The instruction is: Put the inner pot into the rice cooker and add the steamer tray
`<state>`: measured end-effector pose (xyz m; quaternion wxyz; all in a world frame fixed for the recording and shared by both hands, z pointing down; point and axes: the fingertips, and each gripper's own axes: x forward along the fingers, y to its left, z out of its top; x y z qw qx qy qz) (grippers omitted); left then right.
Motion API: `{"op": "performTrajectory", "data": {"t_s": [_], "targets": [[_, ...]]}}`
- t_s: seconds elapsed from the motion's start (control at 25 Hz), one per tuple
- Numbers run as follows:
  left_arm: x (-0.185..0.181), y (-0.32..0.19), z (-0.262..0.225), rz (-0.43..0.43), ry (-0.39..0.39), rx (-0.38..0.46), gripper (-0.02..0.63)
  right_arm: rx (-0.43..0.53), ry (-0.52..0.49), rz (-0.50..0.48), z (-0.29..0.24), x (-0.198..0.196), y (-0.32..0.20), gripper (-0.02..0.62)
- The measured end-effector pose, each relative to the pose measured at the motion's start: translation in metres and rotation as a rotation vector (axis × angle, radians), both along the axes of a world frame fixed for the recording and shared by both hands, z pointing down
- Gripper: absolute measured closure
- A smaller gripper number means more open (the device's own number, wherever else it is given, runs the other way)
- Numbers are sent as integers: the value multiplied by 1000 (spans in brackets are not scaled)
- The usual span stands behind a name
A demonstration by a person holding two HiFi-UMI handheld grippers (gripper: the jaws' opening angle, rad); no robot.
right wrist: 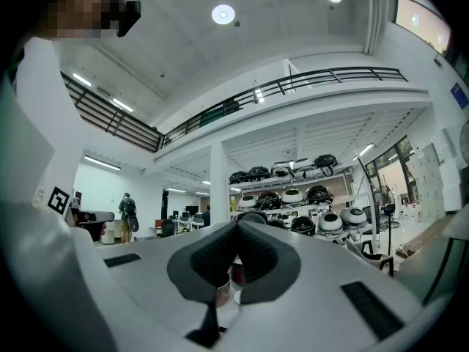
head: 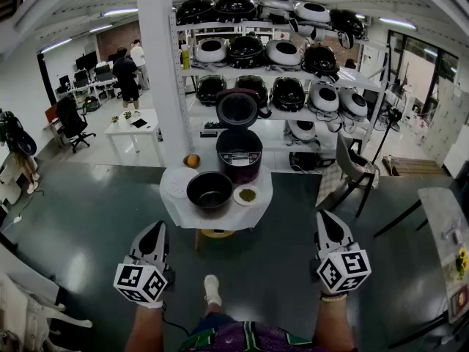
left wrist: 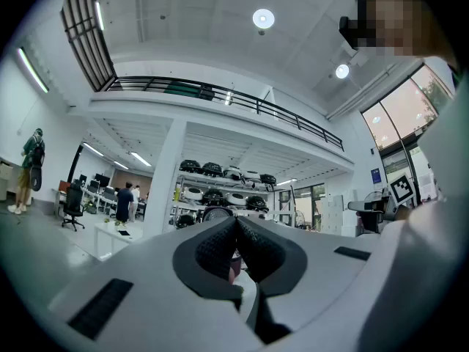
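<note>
On a small round table (head: 178, 210) stands a dark rice cooker (head: 239, 155) with its lid raised. In front of it sits the black inner pot (head: 209, 191). A white steamer tray (head: 178, 182) lies left of the pot. My left gripper (head: 156, 233) and right gripper (head: 327, 228) hang well short of the table, both shut with nothing between the jaws. In the left gripper view the pads of the left gripper (left wrist: 236, 229) meet; the right gripper (right wrist: 236, 233) looks the same in its own view.
A small plate of green stuff (head: 247, 194) lies right of the pot and an orange object (head: 192, 160) behind the tray. Shelves of rice cookers (head: 271, 57) stand behind, beside a white pillar (head: 163, 64). A chair (head: 352, 171) stands to the right. People stand far left.
</note>
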<state>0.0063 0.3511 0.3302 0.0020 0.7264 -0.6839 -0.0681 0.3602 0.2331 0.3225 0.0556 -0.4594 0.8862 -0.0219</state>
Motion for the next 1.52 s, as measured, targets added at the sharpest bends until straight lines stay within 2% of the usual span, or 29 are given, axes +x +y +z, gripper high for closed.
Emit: {"op": "performTrajectory", "data": {"t_s": [0.44, 0.68, 0.92, 1.2, 1.36, 1.52], "targets": [[1, 1, -1, -3, 8, 9, 584, -3, 5, 29, 3, 9, 2, 592], [-1, -5, 3, 1, 8, 0, 584, 0, -47, 7, 1, 8, 2, 591], [-9, -16, 1, 1, 5, -1, 584, 5, -44, -12, 1, -3, -5, 591], [-31, -44, 4, 0, 11, -14, 584, 2, 11, -6, 3, -28, -35, 591], [-51, -73, 7, -13, 37, -20, 584, 9, -19, -4, -3, -43, -66, 589], [-77, -108, 8, -25, 57, -20, 584, 14, 2, -6, -16, -70, -105, 589]]}}
